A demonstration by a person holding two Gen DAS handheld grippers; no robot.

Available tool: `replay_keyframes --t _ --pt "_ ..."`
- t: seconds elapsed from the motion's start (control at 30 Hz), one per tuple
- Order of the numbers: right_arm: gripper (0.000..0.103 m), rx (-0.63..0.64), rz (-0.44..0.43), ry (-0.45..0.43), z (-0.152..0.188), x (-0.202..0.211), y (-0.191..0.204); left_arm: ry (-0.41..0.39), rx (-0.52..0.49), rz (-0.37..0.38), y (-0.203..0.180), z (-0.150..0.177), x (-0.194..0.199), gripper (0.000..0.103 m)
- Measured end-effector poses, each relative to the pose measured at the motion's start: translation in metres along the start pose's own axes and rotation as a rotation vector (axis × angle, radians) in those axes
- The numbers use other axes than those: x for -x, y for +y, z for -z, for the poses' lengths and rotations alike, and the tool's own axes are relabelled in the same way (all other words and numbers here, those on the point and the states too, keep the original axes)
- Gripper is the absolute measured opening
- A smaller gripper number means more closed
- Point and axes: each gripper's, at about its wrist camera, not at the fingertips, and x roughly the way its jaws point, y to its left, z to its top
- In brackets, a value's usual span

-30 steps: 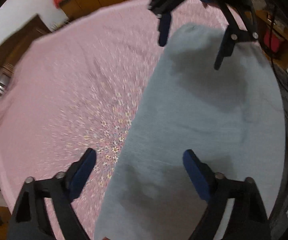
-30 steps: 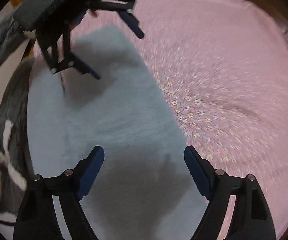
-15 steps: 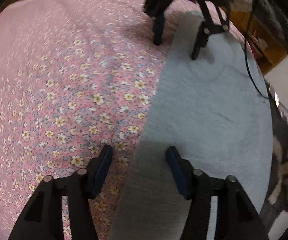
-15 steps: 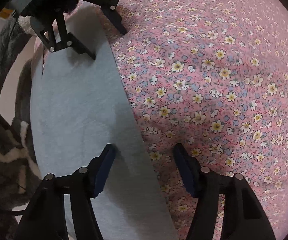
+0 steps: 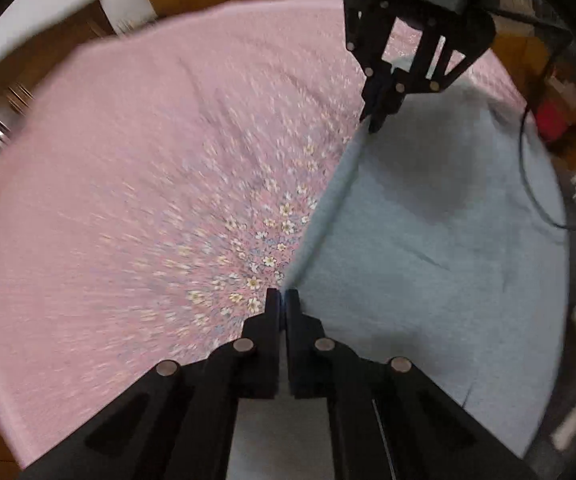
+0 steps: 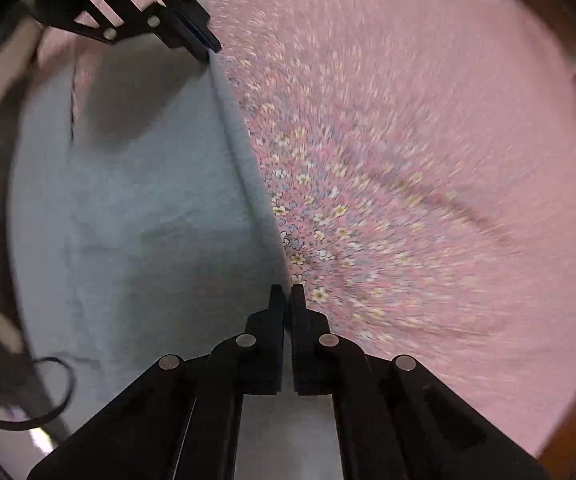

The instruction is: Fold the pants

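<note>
We have both grippers pinched on the same long edge of the pale blue pants (image 5: 428, 240), which lie flat on the pink floral bedsheet (image 5: 128, 200) near its right side in the left wrist view. The left gripper (image 5: 283, 294) has its jaws pressed together on the near end of that edge, with a sliver of cloth showing between them. The right gripper (image 5: 376, 120) is clamped on the far end, and the edge runs taut and slightly raised between the two.

In the right wrist view the picture mirrors: the right gripper (image 6: 288, 290) bites the near end and the left gripper (image 6: 208, 50) the far end.

To do this fold well, we judge that both ends should lift together and travel at the same height, so the edge stays straight. We carry it across the body of the pants toward the opposite long edge and keep light tension along the line without stretching the fabric. We should watch that the lower layer does not drag or bunch, and set the lifted edge down square on the other edge before letting go. A black cable (image 5: 528, 168) lies over the pants on the far right; it could snag.
</note>
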Motion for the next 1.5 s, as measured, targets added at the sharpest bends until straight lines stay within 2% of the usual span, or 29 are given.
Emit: replay_keyframes --t 0.07,0.17,0.27,0.43,0.53,0.57,0.7,0.97,1.13,1.27,1.33,1.5 --pt "0.004 0.069 0.098 -0.004 0.002 0.016 0.027 -0.027 -0.024 -0.113 -0.036 0.009 0.018 0.002" --pt "0.004 0.167 0.237 -0.017 0.004 0.033 0.076 -0.057 -0.039 -0.226 -0.07 0.025 0.04 0.002" --pt "0.004 0.22 0.357 -0.056 0.016 0.048 0.117 -0.09 0.012 -0.287 -0.105 0.044 0.063 0.002" --pt "0.003 0.289 0.514 -0.121 0.034 0.065 0.178 -0.078 0.052 -0.346 -0.152 0.064 0.082 0.002" --pt "0.003 0.315 0.555 -0.119 0.041 0.067 0.205 -0.058 0.024 -0.389 -0.178 0.066 0.086 0.002" --pt "0.003 0.326 0.577 -0.114 0.043 0.068 0.213 -0.052 0.017 -0.395 -0.185 0.061 0.078 0.002" --pt "0.003 0.345 0.621 -0.102 0.044 0.069 0.25 -0.047 -0.016 -0.42 -0.209 0.058 0.086 0.002" --pt "0.003 0.339 0.716 -0.157 0.058 0.061 0.296 -0.045 -0.026 -0.461 -0.251 0.084 0.11 0.002" --pt "0.003 0.367 0.701 -0.148 0.062 0.05 0.319 -0.051 -0.031 -0.464 -0.267 0.097 0.114 0.002" --pt "0.003 0.365 0.714 -0.153 0.066 0.048 0.333 -0.039 -0.03 -0.458 -0.281 0.105 0.112 0.002" --pt "0.003 0.364 0.735 -0.162 0.073 0.047 0.352 -0.035 -0.045 -0.476 -0.293 0.109 0.11 0.002" --pt "0.003 0.394 0.927 -0.212 0.08 0.021 0.386 -0.035 -0.059 -0.534 -0.307 0.122 0.1 0.002"
